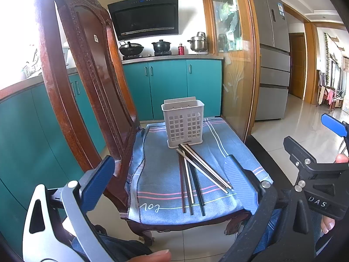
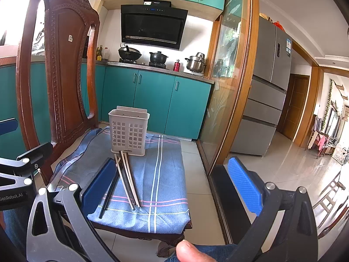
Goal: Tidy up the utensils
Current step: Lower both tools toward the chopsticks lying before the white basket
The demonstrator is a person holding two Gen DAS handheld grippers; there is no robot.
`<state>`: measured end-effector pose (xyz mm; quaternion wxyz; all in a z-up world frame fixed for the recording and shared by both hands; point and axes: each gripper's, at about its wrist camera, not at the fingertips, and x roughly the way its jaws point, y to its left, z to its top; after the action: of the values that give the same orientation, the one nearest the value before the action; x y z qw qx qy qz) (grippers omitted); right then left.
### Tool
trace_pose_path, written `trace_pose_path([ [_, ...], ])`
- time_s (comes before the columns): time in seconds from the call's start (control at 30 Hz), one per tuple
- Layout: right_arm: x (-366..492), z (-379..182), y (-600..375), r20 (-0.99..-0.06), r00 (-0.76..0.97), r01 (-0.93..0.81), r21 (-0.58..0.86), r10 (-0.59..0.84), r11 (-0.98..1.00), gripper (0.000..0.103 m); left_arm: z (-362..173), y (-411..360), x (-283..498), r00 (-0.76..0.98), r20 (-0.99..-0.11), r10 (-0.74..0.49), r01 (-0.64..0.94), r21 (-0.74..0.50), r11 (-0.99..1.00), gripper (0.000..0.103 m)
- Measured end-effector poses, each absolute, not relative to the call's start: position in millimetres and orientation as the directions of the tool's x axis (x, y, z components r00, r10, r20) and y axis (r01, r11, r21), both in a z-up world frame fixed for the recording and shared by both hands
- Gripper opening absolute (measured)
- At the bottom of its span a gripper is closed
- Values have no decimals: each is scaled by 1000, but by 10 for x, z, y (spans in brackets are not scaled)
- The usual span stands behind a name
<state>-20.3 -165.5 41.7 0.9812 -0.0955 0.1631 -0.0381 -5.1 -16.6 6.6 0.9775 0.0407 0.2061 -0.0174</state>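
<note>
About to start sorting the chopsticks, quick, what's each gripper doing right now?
Left gripper: open, holding nothing, short of the chopsticks.
Right gripper: open, holding nothing.

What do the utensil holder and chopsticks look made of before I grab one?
Utensil holder: likely matte grey plastic, with moulded square holes. Chopsticks: dark ones glossy, perhaps lacquered wood or plastic; pale ones have a metallic sheen, possibly steel. Can't confirm.
</note>
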Motion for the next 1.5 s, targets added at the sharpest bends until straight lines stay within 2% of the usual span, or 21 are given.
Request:
trace_pose_path([
  [0.5, -102, 379, -1665, -324, 940, 39, -197, -103, 980, 101, 27, -171, 63, 902, -430, -17, 54, 73, 996, 100],
  [0.7, -10, 276, -1686, -348, 930, 46, -201, -115, 979, 101, -95, -172, 195, 883, -470, -23, 60, 65, 996, 100],
  [0.83, 312, 160, -1764, -434, 891, 34, -224, -131, 974, 100, -325, -155, 422, 835, -545, -82, 103, 7, 995, 100],
  [0.93, 722, 18, -1914, -527, 844, 12, -168, -100, 986, 100, -549, -129, 684, 769, -624, -139, 137, -50, 989, 99],
  [0.97, 888, -48, -1950, -569, 819, -13, -142, -70, 990, 93, -669, -107, 847, 734, -660, -159, 146, -75, 986, 97],
  [1.03, 1314, -206, -1977, -663, 748, -64, -76, -2, 995, 72, -807, -63, 1060, 702, -692, -172, 143, -100, 985, 76],
  [1.07, 1501, -280, -1967, -694, 720, -83, -40, 32, 996, 55, -877, -33, 1200, 681, -708, -187, 144, -121, 982, 73],
  [1.1, 1793, -382, -1924, -732, 677, -113, 6, 81, 994, 45, -948, -16, 1342, 662, -721, -205, 150, -140, 979, 67],
  [1.13, 2013, -465, -1854, -755, 645, -147, 33, 121, 989, 43, -1033, -9, 1556, 634, -742, -217, 157, -150, 976, 59],
  [1.17, 2217, -555, -1763, -777, 610, -181, 51, 153, 982, 39, -1085, -12, 1677, 621, -756, -209, 157, -142, 977, 58],
  [1.23, 2610, -759, -1531, -820, 539, -234, 74, 193, 969, 39, -1214, -23, 1993, 589, -787, -183, 152, -114, 982, 53],
  [1.33, 3075, -1033, -1217, -863, 444, -293, 113, 239, 950, 39, -1399, 35, 2360, 539, -818, -201, 148, -143, 979, 47],
  [1.5, 3337, -1399, -1054, -898, 331, -302, 192, 292, 934, 39, -1628, 111, 2513, 508, -830, -231, 134, -189, 973, 47],
])
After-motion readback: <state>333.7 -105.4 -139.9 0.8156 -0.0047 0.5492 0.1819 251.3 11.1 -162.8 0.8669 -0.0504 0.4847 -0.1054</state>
